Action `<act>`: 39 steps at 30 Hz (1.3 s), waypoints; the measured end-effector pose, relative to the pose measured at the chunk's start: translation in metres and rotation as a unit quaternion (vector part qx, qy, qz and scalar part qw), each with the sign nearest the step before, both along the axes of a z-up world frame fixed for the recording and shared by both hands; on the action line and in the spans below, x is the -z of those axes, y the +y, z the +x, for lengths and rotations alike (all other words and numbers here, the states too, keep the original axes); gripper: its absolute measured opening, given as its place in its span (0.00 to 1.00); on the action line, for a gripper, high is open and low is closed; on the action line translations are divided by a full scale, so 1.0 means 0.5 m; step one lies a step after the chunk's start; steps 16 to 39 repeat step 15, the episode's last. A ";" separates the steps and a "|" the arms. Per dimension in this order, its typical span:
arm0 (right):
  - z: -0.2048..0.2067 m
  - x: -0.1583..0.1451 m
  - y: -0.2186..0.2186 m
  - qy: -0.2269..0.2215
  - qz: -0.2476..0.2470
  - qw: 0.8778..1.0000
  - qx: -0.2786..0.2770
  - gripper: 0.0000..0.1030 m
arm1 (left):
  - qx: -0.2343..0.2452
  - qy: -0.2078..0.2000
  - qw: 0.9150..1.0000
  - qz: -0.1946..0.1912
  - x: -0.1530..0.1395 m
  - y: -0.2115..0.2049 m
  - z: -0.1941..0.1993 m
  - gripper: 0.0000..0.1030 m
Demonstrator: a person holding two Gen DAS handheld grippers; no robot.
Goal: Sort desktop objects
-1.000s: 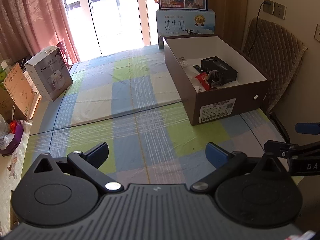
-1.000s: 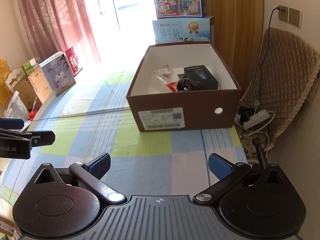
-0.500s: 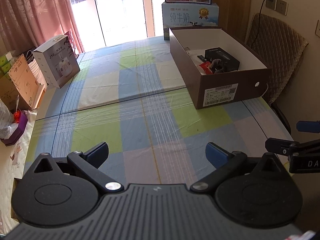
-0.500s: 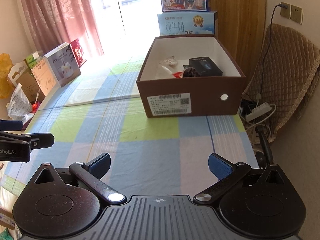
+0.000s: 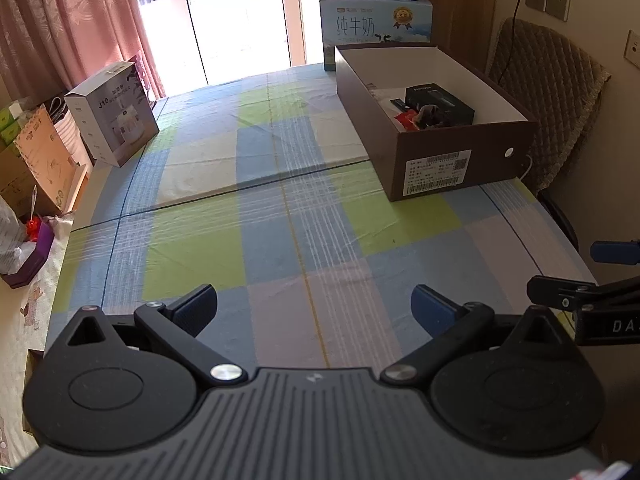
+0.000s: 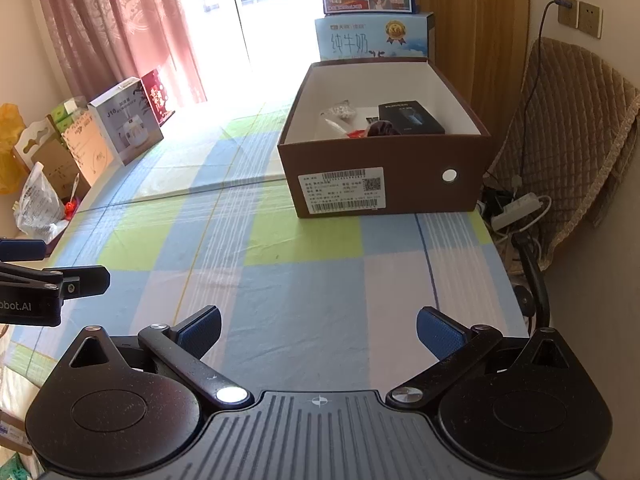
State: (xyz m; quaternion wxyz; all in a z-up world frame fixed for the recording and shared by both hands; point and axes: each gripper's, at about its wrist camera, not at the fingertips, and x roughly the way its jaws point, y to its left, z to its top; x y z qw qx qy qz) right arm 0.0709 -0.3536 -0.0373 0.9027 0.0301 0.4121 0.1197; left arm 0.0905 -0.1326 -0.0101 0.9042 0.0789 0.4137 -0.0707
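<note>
A brown cardboard box (image 5: 460, 160) (image 6: 384, 184) stands at the far right of the checked tablecloth (image 5: 280, 216) (image 6: 280, 280). It holds a black case (image 5: 438, 104) (image 6: 410, 116), a red packet (image 5: 404, 120), a dark bundle (image 6: 382, 128) and a small clear bag (image 6: 338, 110). My left gripper (image 5: 314, 308) is open and empty, low over the near table. My right gripper (image 6: 318, 330) is open and empty, beside it to the right. Each shows at the edge of the other's view.
A white appliance carton (image 5: 110, 114) (image 6: 126, 120) stands at the table's left edge. A blue milk carton (image 5: 376, 26) (image 6: 372, 36) stands behind the box. A padded chair (image 5: 548, 104) (image 6: 576, 136) and a power strip (image 6: 516, 210) are to the right. Boxes and bags (image 5: 32, 168) lie left.
Both grippers have drawn back from the brown box, which now looks farther away. Both stay open and empty. Nothing on the table has moved.
</note>
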 end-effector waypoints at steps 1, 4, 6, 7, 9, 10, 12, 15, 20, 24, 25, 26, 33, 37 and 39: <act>0.000 0.001 -0.001 0.001 0.000 1.000 0.001 0.98 | 0.001 0.000 1.000 0.000 0.000 0.000 0.000 0.99; -0.001 0.003 -0.002 0.003 0.000 1.000 0.003 0.98 | 0.003 0.001 1.000 -0.001 0.002 -0.002 0.000 0.99; 0.000 0.003 -0.003 0.004 0.000 1.000 0.004 0.98 | 0.004 0.002 1.000 -0.001 0.003 -0.004 0.002 0.99; 0.000 0.003 -0.002 0.004 0.000 1.000 0.004 0.98 | 0.005 0.002 1.000 -0.001 0.004 -0.004 0.002 0.99; 0.001 0.003 -0.002 0.003 0.000 1.000 0.004 0.98 | 0.006 0.003 1.000 -0.002 0.005 -0.005 0.003 0.99; 0.002 0.003 -0.002 0.003 0.000 1.000 0.003 0.98 | 0.006 0.003 1.000 -0.002 0.005 -0.005 0.004 0.99; 0.005 0.003 -0.002 0.002 0.001 1.000 0.002 0.98 | 0.006 0.002 1.000 -0.002 0.006 -0.005 0.007 0.99; 0.009 0.003 0.000 0.002 0.001 1.000 0.000 0.98 | 0.005 0.001 1.000 -0.002 0.007 -0.005 0.010 0.99; 0.009 0.003 0.000 0.002 0.001 1.000 0.000 0.98 | 0.005 0.001 1.000 -0.002 0.007 -0.005 0.010 0.99; 0.009 0.003 0.000 0.002 0.001 1.000 0.000 0.98 | 0.005 0.001 1.000 -0.002 0.007 -0.005 0.010 0.99; 0.009 0.003 0.000 0.002 0.001 1.000 0.000 0.98 | 0.005 0.001 1.000 -0.002 0.007 -0.005 0.010 0.99; 0.009 0.003 0.000 0.002 0.001 1.000 0.000 0.98 | 0.005 0.001 1.000 -0.002 0.007 -0.005 0.010 0.99; 0.009 0.003 0.000 0.002 0.001 1.000 0.000 0.98 | 0.005 0.001 1.000 -0.002 0.007 -0.005 0.010 0.99; 0.009 0.003 0.000 0.002 0.001 1.000 0.000 0.98 | 0.005 0.001 1.000 -0.002 0.007 -0.005 0.010 0.99; 0.009 0.003 0.000 0.002 0.001 1.000 0.000 0.98 | 0.005 0.001 1.000 -0.002 0.007 -0.005 0.010 0.99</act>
